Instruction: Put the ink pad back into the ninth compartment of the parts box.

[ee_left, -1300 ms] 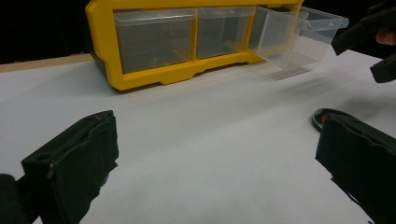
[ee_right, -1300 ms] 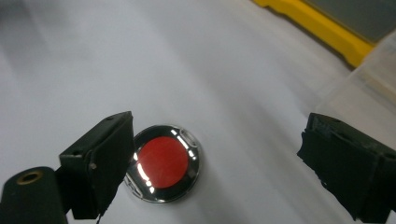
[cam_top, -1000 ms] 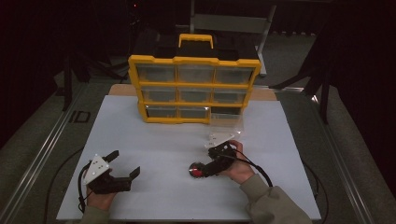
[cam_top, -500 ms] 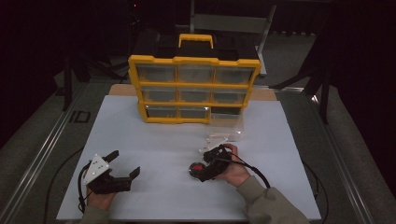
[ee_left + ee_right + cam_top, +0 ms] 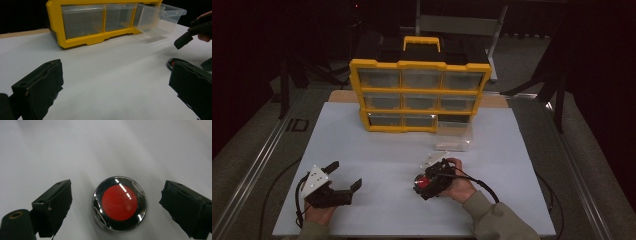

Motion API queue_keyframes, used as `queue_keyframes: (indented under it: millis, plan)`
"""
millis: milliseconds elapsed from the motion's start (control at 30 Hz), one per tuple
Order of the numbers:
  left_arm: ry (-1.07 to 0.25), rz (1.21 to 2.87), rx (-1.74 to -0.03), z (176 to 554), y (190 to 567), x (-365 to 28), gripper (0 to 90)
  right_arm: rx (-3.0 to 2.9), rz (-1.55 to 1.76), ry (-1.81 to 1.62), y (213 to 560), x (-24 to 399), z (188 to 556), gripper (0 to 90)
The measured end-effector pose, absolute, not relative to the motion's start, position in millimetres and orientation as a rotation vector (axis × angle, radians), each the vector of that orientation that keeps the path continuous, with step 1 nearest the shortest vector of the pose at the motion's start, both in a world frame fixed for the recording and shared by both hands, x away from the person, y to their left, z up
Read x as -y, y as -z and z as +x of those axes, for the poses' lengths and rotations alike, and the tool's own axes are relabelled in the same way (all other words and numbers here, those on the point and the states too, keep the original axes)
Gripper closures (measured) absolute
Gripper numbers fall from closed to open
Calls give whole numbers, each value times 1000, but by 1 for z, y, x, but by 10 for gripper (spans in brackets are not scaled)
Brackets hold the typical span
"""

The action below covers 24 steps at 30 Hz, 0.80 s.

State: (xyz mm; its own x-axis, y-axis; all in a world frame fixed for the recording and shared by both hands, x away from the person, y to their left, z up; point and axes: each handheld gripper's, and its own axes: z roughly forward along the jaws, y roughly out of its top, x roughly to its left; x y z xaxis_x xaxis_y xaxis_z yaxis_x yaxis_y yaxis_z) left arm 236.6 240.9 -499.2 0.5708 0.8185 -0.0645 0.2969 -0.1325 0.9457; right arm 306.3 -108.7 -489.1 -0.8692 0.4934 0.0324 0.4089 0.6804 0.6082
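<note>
**A:** Red disc [image 5: 119,203] with a chrome rim — where is it relative to the right gripper [image 5: 115,205]?

**B:** Flat on the white table [image 5: 382,150], dead centre between the two black jaws in the right gripper view. Jaws spread wide, clear gap on both sides, no contact. Released, nothing held.

**A:** High view agree?

**B:** Yes. Right gripper [image 5: 426,184] is tipped down over the disc [image 5: 424,182], in front of the yellow organizer [image 5: 419,95] and well apart from it. But the gap at the jaws can't be read from up there — that comes from the gripper's own camera.

**A:** Left side?

**B:** Left gripper [image 5: 343,178] sits off to the left of the disc, jaws open, empty. Its view [image 5: 115,82] shows the organizer's bottom row, with the right-hand clear drawer [image 5: 160,18] pulled out, plus an edge of the disc [image 5: 172,62] behind its right jaw.

**A:** Drawer in the high view?

**B:** Out at the organizer's lower right corner [image 5: 454,134]; contents can't be made out.
</note>
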Motion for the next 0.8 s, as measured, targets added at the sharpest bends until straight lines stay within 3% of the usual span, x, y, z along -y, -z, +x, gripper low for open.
queue_keyframes:
  millis: [800]
  plan:
    - [-587,1699,-936,237,499,-241,0,-2851,693,-722,502,97,311,142]
